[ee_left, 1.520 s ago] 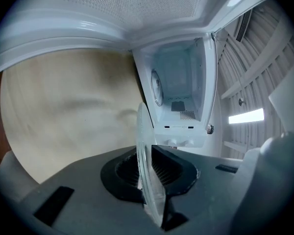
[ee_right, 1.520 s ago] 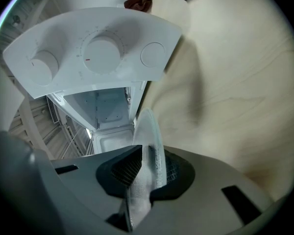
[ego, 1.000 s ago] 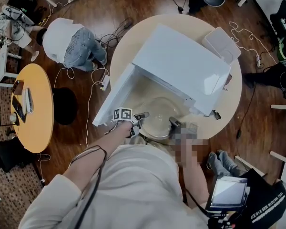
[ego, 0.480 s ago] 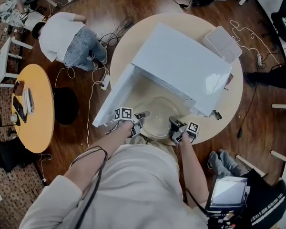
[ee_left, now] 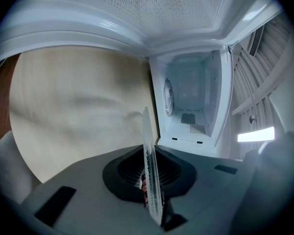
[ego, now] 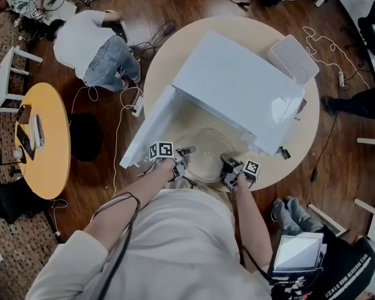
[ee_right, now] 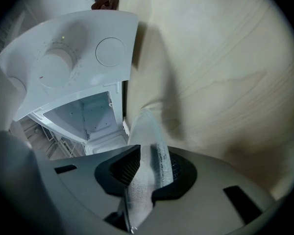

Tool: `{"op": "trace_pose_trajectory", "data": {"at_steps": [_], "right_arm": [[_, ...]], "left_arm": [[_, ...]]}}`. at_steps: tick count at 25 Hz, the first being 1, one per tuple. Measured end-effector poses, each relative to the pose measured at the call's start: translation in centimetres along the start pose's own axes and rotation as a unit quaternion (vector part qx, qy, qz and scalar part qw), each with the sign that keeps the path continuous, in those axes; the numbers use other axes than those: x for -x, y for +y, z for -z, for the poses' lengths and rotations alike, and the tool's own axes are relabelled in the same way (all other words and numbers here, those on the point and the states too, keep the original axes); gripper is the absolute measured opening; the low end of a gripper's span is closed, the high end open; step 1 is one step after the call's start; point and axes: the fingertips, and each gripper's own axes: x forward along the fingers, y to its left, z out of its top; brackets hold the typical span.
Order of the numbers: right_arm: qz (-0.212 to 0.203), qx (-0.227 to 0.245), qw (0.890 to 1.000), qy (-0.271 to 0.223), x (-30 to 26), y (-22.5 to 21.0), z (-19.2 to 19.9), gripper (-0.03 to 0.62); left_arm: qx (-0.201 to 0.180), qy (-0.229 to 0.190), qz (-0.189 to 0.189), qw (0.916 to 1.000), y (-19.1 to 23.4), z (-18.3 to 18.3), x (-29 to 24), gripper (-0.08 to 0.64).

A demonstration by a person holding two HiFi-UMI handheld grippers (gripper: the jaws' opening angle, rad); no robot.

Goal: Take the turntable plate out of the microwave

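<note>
The door [ego: 151, 125] stands swung wide at the left, so that side gives little room. Any sideways drift of the plate should go away from it. The left gripper [ego: 182, 159] is clamped tight on the left edge of the plate [ego: 205, 156]. Its own view shows the glass edge-on between nearly closed jaws, with the empty cavity straight ahead. That grip looks sound. In my judgement it should carry the load and not be touched until the glass is down.

The plate hangs between the two grippers, out of the microwave [ego: 237, 83]. It is just in front of the mouth and over the near part of the worktop [ego: 272, 170]. I cannot tell whether its underside touches the worktop. The main part of the task looks done, and what seems left is to bring the glass clear and set it down. Keep it flat, move both hands together at one pace, and lower it rather than drop it. Glass is slick in hard jaws, and a pinch at only two points lets it swing.

The right gripper [ego: 230, 170] has the right edge of the plate between its jaws, which have just been opening a little. The pads appear to rest on the glass, but this looks the weaker hold. If the plate is not yet resting on the worktop, that hand should firm up before any further move. If it is resting, letting go with the right first and the left after should keep it from sliding.
</note>
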Motion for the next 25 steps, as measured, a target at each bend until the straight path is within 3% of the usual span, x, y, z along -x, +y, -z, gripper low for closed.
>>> {"op": "trace_pose_trajectory", "data": {"at_steps": [8,15,25], "right_arm": [[0.009,-0.006,1.0,0.007,-0.1,-0.8,0.0,0.073],[0.015,0.013,0.999,0.036,0.3,-0.4,1.5,0.153],[0.033,0.015,0.998,0.049,1.0,-1.5,2.2,0.175]], "left_arm": [[0.023,-0.01,0.007,0.9997,0.0,-0.2,-0.2,0.034],[0.015,0.0,0.007,0.9999,-0.3,0.1,-0.7,0.032],[0.004,0.013,0.009,0.9999,-0.6,0.6,-1.2,0.032]]}}
